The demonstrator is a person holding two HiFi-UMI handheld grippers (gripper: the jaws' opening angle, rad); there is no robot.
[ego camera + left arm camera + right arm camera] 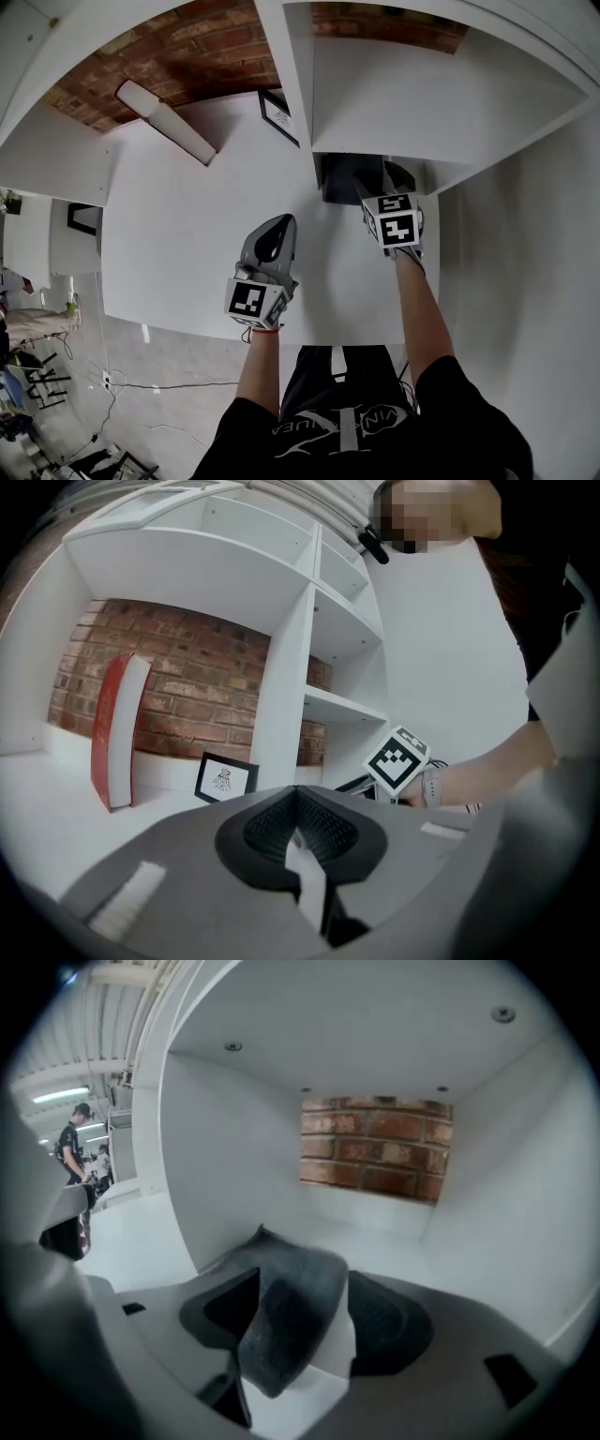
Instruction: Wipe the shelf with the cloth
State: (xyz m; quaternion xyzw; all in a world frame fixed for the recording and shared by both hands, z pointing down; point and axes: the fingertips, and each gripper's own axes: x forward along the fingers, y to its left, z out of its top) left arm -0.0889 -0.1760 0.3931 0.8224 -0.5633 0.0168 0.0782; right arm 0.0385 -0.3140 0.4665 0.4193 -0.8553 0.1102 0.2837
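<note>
A dark grey cloth [339,178] lies at the mouth of the right-hand compartment of the white shelf [187,216]. My right gripper [380,183] points down into that compartment. In the right gripper view the cloth [291,1316] hangs between the jaws of the right gripper [305,1274], draped against the left pad with a white gap to the right pad [384,1321], so the jaws stand open. My left gripper [278,225] hovers over the wide shelf board to the left, its jaws closed tip to tip and holding nothing [296,799].
A red-and-white book [117,728] leans against the brick back wall [187,682]. A small framed picture [225,778] stands beside the upright divider [281,696]. The compartment has white walls and a brick back [375,1157]. A person [73,1143] stands far off at the left.
</note>
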